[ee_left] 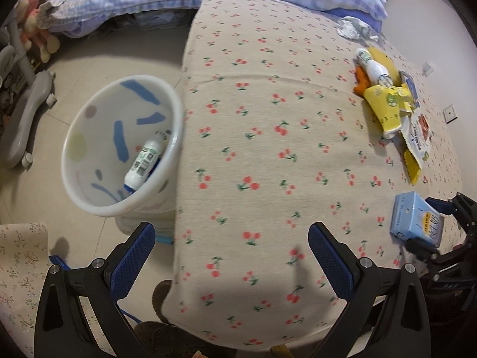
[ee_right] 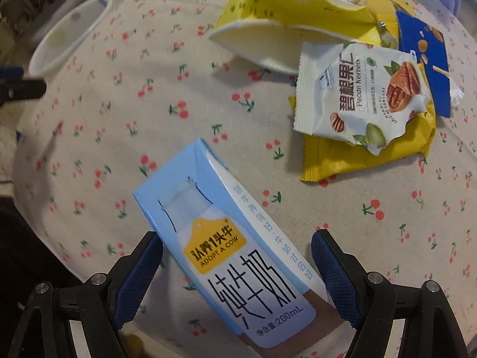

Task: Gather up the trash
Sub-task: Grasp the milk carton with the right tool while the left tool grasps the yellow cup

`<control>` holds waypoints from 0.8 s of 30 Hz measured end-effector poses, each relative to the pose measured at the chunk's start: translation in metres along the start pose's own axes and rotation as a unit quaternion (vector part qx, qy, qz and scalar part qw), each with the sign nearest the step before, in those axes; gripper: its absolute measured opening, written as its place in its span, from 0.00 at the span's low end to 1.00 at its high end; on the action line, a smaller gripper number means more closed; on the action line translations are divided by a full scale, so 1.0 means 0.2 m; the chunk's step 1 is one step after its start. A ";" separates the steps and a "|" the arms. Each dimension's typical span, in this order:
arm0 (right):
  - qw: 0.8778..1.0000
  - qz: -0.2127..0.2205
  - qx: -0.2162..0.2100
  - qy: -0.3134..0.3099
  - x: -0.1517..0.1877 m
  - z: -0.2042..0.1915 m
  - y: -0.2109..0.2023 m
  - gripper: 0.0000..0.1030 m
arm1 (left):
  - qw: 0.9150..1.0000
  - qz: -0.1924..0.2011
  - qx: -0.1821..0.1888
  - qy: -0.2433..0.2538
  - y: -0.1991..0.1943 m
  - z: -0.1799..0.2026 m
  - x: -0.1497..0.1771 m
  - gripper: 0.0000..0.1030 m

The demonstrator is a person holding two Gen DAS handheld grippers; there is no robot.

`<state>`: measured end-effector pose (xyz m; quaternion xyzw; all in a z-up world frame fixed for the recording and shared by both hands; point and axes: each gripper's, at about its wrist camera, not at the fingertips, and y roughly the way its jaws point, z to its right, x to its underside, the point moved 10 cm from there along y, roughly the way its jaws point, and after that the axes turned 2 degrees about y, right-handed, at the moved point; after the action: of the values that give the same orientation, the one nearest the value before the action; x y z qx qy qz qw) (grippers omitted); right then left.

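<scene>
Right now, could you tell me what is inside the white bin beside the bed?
The white bin holds one small white bottle with a barcode label, leaning on its inner wall. A bit of blue shows beneath it; the bottle covers the rest of that.

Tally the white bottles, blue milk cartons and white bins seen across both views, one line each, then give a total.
White bottles: 2
Blue milk cartons: 1
White bins: 1
Total: 4

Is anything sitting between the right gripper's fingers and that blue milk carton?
Nothing visible. The right gripper is open and already straddles the milk carton, which lies alone on the cherry-print cover. The wrappers lie farther off, clear of it.
</scene>
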<state>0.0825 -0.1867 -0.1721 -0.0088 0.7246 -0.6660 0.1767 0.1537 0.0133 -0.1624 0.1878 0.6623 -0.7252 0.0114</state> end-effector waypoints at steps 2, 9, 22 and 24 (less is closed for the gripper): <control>1.000 -0.003 0.006 -0.004 0.00 0.02 0.02 0.81 | 1.000 -0.001 0.004 0.004 0.01 0.05 -0.02 1.00; 0.999 0.013 -0.006 0.029 0.03 0.11 -0.05 0.63 | 0.999 0.001 0.030 0.014 0.02 0.24 -0.10 1.00; 0.982 0.079 0.002 0.174 0.09 0.65 -0.32 0.63 | 0.995 0.040 0.090 -0.001 0.05 0.65 -0.39 0.99; 0.979 0.079 0.005 0.187 0.08 0.71 -0.33 0.63 | 0.993 0.050 0.103 -0.003 0.06 0.71 -0.43 0.96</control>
<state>0.0905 -0.3356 -0.1204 0.1736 0.7403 -0.6432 0.0899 0.2000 -0.1447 -0.1427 0.2191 0.5740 -0.7885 0.0300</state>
